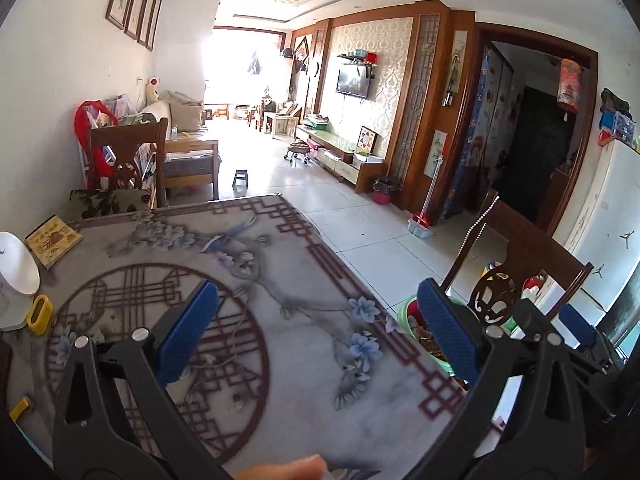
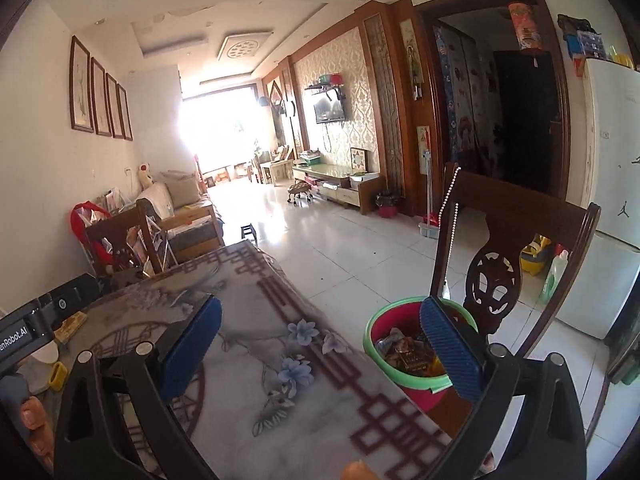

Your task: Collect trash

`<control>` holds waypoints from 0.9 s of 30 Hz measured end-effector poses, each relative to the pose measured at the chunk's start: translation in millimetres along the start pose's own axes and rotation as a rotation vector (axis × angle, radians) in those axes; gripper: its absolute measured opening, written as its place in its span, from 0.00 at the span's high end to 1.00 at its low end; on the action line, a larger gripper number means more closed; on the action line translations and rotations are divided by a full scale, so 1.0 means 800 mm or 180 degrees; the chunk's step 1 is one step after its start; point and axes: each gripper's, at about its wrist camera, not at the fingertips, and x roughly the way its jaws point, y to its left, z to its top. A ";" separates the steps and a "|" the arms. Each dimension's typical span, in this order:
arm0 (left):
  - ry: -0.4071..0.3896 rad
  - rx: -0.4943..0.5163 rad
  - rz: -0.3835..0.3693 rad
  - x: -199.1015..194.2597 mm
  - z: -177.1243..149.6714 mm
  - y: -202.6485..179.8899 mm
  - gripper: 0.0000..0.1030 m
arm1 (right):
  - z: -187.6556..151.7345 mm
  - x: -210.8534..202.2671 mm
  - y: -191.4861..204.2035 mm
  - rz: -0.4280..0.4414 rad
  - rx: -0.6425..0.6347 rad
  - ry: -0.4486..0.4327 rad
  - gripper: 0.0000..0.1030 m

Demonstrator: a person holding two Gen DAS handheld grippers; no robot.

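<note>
A red bucket with a green rim [image 2: 408,364] stands on a chair seat beside the table's right edge and holds several wrappers [image 2: 412,354]. It shows partly in the left wrist view [image 1: 412,312]. My left gripper [image 1: 320,332] is open and empty above the patterned table mat [image 1: 256,280]. My right gripper [image 2: 320,344] is open and empty above the table's right edge, its right finger [image 2: 448,348] over the bucket. The right gripper's body shows at the right of the left wrist view [image 1: 580,332].
A wooden chair back [image 2: 508,248] rises behind the bucket. On the table's left are a white lamp [image 1: 16,264], a yellow item [image 1: 40,314] and a book [image 1: 54,240]. Another chair [image 1: 128,160] stands at the far side. A white fridge [image 2: 612,200] stands at the right.
</note>
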 end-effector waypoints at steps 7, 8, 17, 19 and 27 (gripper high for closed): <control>-0.0028 -0.0029 0.0002 -0.014 -0.005 0.014 0.05 | -0.005 -0.009 0.019 0.0024 -0.0060 0.0019 0.07; -0.0032 -0.0037 0.0002 -0.016 -0.005 0.016 0.05 | -0.005 -0.010 0.019 0.0026 -0.0063 0.0020 0.07; 0.0018 -0.0102 0.0054 -0.015 -0.006 0.026 0.05 | -0.004 -0.008 0.029 0.0080 -0.0104 0.0050 0.07; 0.0024 -0.0097 0.0071 -0.014 -0.006 0.026 0.05 | -0.004 -0.007 0.030 0.0087 -0.0103 0.0059 0.07; 0.0078 -0.0105 0.0100 -0.009 -0.006 0.028 0.05 | -0.005 0.000 0.028 0.0099 -0.0093 0.0100 0.07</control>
